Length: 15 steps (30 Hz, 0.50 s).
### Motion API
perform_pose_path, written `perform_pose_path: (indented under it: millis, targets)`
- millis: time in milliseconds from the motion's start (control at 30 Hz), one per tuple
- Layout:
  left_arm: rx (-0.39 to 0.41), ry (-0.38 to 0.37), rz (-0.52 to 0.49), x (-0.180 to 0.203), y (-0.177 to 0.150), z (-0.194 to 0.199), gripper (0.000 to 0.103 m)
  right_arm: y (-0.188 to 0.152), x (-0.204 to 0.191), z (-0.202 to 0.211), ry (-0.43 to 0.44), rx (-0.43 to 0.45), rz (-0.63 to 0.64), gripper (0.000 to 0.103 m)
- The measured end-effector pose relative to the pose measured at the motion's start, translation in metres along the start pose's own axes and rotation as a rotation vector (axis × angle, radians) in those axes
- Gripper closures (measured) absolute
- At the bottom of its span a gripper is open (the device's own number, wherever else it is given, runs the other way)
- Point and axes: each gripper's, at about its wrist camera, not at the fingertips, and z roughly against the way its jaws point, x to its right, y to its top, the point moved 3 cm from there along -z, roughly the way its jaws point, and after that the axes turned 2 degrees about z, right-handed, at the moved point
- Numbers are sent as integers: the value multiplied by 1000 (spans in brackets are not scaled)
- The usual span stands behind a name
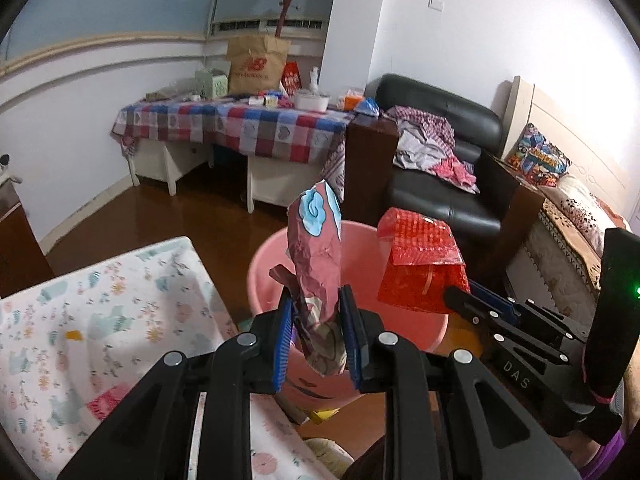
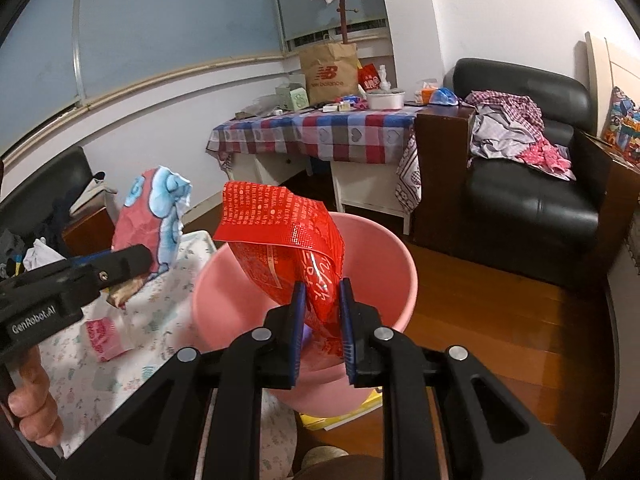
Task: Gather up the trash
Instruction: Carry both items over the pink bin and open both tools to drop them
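My left gripper (image 1: 316,300) is shut on a crumpled maroon wrapper with blue clouds (image 1: 316,252) and holds it upright over the pink bucket (image 1: 264,264). My right gripper (image 2: 322,292) is shut on a shiny red foil wrapper (image 2: 280,232), also held above the pink bucket (image 2: 384,248). In the left wrist view the red wrapper (image 1: 420,264) and right gripper (image 1: 460,294) are at the right. In the right wrist view the maroon wrapper (image 2: 152,212) and left gripper (image 2: 140,258) are at the left. A small pink-white wrapper (image 2: 104,336) lies on the floral-cloth table (image 2: 120,380).
The floral-cloth table (image 1: 80,320) is at the left, next to the bucket. A black armchair (image 2: 532,200) with clothes stands at the right, a checked-cloth table (image 2: 320,128) with clutter at the back. A yellow item (image 2: 340,416) lies on the wooden floor under the bucket.
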Motion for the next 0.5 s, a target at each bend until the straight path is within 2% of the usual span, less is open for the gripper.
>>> perform_pose_path:
  millis: [200, 333, 367, 500]
  targets:
    - [-41, -3, -10, 6, -1, -27, 80, -2, 6, -14, -7, -18, 2, 86]
    - [-58, -10, -15, 8, -4, -38, 75, -1, 8, -24, -20, -38, 5, 84]
    - [-62, -11, -18, 9, -5, -41, 73, -2, 8, -26, -18, -47, 4, 82]
    - [-64, -10, -14, 10, -5, -46, 64, -3, 10, -33, -12, -60, -5, 64]
